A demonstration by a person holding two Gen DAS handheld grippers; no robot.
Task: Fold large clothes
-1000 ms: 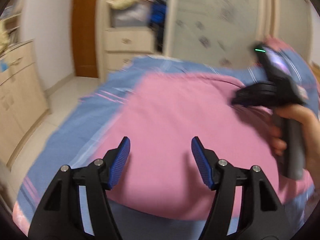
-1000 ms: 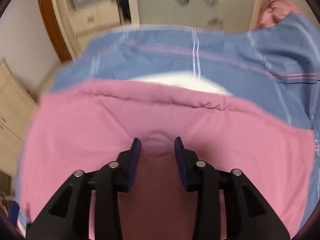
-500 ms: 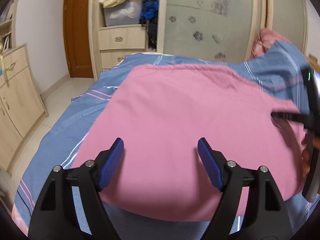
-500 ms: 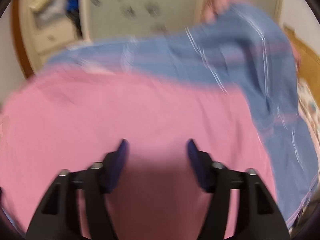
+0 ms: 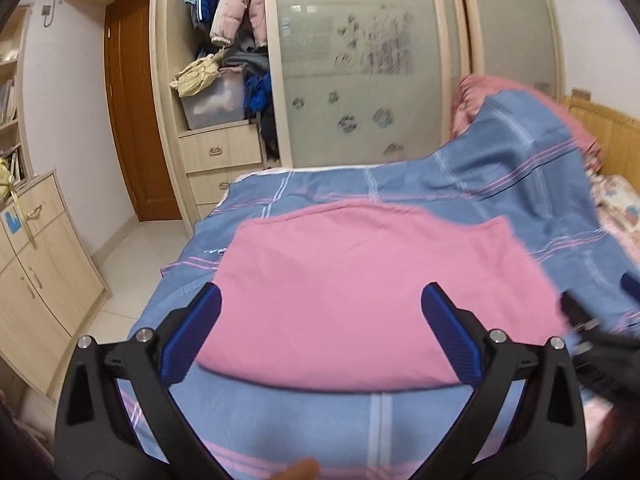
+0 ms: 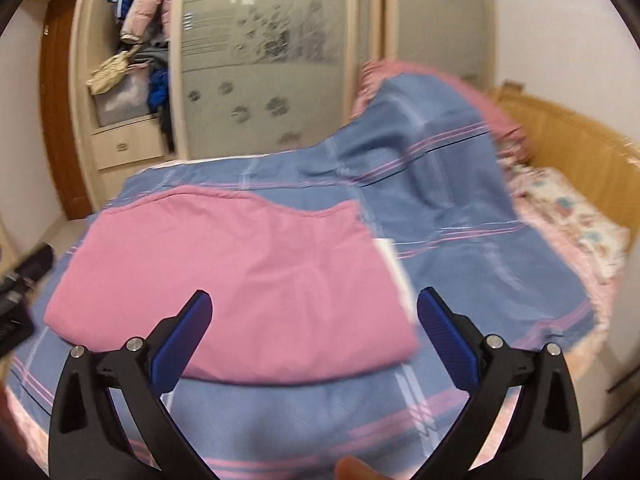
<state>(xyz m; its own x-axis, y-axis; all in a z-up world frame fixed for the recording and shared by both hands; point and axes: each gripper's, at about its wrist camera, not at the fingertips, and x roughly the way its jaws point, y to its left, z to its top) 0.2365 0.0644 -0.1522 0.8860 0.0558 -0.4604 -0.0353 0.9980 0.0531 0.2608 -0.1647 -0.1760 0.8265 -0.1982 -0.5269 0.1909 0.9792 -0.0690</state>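
Bedroom view: bed under a blue plaid cover, wardrobe with frosted sliding doors upper centre, wooden door upper left. One folded pink garment lies mid-frame on the cover, nothing on top of it. I see both tools, left tool and right tool, jaws opening wide, nothing between them, clear of the cloth.

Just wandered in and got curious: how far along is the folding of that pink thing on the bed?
Mostly done, it seems. The pink garment lies folded into a flat rectangle on the blue striped bedspread. Nothing is in hand: the left claw and right claw are opening, empty, above the cloth. What may remain is another fold or putting it away; I can't tell.
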